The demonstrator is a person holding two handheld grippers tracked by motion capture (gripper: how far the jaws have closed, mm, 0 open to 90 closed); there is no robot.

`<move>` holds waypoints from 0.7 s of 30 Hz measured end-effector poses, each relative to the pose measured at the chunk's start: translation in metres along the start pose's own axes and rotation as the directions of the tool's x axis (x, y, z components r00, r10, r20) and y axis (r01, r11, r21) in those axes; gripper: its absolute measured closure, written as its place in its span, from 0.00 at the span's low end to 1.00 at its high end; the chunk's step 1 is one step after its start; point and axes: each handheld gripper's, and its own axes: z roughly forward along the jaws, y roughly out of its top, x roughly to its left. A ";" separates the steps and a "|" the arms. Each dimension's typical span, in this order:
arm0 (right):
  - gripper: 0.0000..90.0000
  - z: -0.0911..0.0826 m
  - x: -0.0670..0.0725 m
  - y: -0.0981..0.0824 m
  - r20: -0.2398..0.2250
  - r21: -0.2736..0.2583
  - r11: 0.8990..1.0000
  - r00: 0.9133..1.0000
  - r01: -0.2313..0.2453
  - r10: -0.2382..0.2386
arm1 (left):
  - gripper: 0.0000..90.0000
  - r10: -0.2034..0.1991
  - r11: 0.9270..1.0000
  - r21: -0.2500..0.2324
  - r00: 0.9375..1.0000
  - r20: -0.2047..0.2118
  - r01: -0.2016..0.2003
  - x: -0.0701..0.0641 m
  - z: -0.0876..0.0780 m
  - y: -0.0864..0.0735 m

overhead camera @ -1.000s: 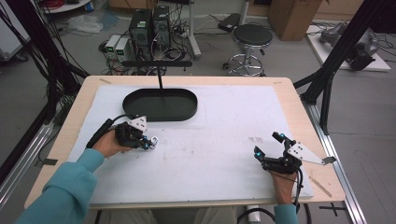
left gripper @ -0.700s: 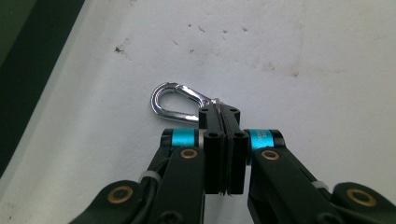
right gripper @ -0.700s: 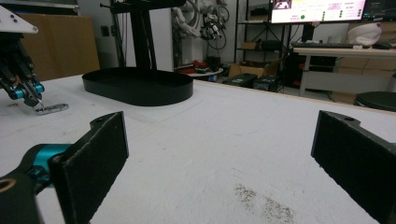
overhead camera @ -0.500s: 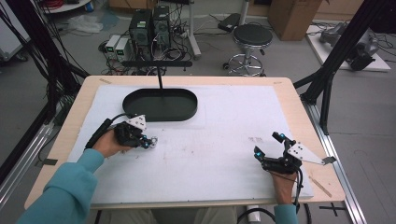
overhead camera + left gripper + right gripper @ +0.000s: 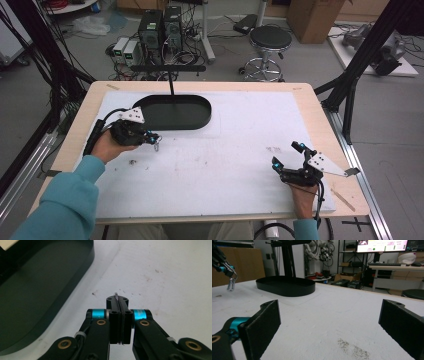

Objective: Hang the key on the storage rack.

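Note:
My left gripper (image 5: 152, 138) hovers over the white mat just in front of the black oval tray (image 5: 175, 112). Its jaws are shut on a small silvery metal piece (image 5: 157, 146). In the left gripper view a thin metal edge (image 5: 116, 295) pokes out between the closed pads of the left gripper (image 5: 117, 300). The right gripper view shows the metal piece (image 5: 231, 284) dangling from the left gripper (image 5: 227, 268) above the table. My right gripper (image 5: 287, 155) rests at the front right of the mat. It stands wide open with nothing between its pads (image 5: 265, 322).
The tray (image 5: 287, 286) looks empty, and a black stand (image 5: 169, 70) rises behind it. Faint smudges (image 5: 272, 149) mark the white mat (image 5: 235, 150). A stool (image 5: 270, 40) and computers stand on the floor beyond the table's far edge.
My left gripper has lifted off the mat with the small metal piece hanging from it. The right gripper has stayed where it was.

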 end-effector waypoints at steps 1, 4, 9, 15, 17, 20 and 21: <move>0.04 0.000 0.000 0.000 0.000 0.000 1.000 1.000 0.000 0.000 | 0.98 -0.003 1.000 -0.013 1.000 0.000 0.003 0.001 -0.004 0.004; 0.04 0.000 0.000 0.000 -0.001 0.000 1.000 1.000 0.002 -0.002 | 0.98 0.000 0.999 -0.040 1.000 -0.012 0.000 0.003 -0.010 0.010; 0.04 0.000 0.000 0.000 0.000 0.003 1.000 1.000 -0.001 0.001 | 0.98 -0.012 0.996 -0.093 0.999 -0.037 0.008 0.011 -0.024 0.026; 0.04 0.000 0.000 0.000 0.000 0.003 1.000 1.000 -0.002 0.002 | 0.98 -0.021 0.992 -0.123 0.998 -0.065 0.013 0.020 -0.035 0.038; 0.04 0.000 0.000 0.000 -0.001 0.001 1.000 1.000 0.003 -0.003 | 0.98 -0.025 0.991 -0.131 0.997 -0.074 0.016 0.024 -0.039 0.043; 0.04 0.000 0.000 0.000 -0.001 0.003 1.000 1.000 -0.004 0.004 | 0.98 -0.018 0.991 -0.132 0.996 -0.090 0.006 0.030 -0.045 0.053; 0.04 0.000 -0.001 0.000 0.002 -0.001 1.000 1.000 0.003 -0.003 | 0.98 -0.021 0.989 -0.145 0.995 -0.098 0.007 0.034 -0.049 0.060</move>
